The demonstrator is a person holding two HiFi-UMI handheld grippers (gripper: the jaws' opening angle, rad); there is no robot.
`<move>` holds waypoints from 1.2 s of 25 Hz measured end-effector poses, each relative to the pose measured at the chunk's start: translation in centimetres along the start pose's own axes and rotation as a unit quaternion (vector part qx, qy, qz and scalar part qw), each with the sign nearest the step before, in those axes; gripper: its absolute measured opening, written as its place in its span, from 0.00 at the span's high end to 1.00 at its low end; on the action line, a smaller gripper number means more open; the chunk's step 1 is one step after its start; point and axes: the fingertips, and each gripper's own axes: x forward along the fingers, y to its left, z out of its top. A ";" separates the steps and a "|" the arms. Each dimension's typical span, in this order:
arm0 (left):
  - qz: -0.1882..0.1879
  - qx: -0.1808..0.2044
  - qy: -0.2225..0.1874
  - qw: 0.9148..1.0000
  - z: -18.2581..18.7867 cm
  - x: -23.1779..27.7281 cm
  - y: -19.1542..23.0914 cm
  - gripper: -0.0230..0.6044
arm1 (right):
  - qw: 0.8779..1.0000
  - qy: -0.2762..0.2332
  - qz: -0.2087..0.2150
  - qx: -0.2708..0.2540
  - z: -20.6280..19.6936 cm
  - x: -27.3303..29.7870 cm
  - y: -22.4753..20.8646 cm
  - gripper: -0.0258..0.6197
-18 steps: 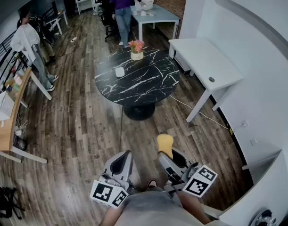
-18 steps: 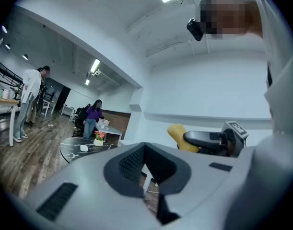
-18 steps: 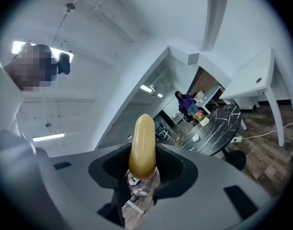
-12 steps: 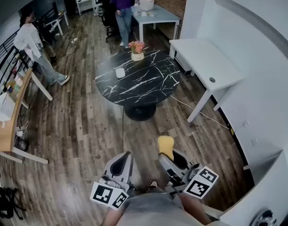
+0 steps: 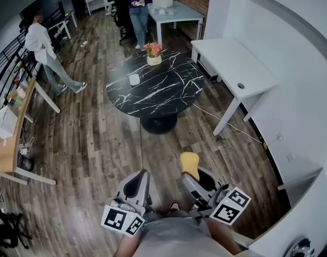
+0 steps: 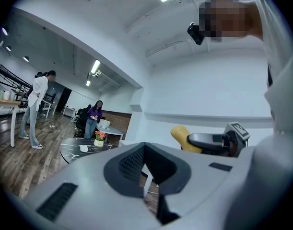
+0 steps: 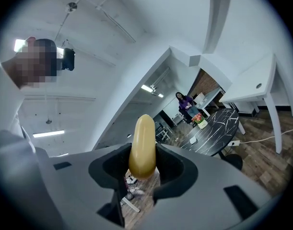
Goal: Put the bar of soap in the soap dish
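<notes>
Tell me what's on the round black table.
A pot of flowers near the table's far edge and a small white dish. The dish's inside is too small to see.

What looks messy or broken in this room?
Nothing looks spilled or broken. The yellow soap is pinched in the right tool, and the flowers and white dish stand neatly on the black table. Only a white cable trails across the floor.

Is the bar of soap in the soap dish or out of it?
Out: the right gripper holds the yellow bar of soap between its jaws, far from the black table.
</notes>
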 end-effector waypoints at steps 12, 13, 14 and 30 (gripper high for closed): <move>0.010 -0.002 0.019 1.000 -0.8 1.5 -0.2 0.96 | 1.000 0.019 -0.003 -0.002 0.2 -0.2 -2.2 0.71; 0.010 -0.001 0.018 1.000 -0.8 1.7 0.0 0.96 | 1.000 0.021 -0.003 -0.006 0.2 0.1 -2.3 0.71; 0.010 0.000 0.017 1.000 -0.7 1.9 0.2 0.96 | 1.000 0.023 -0.004 -0.011 0.2 0.4 -2.3 0.71; -0.004 -0.012 0.008 1.000 1.3 8.8 8.3 0.96 | 0.999 0.044 0.018 -0.004 1.1 11.3 -5.0 0.71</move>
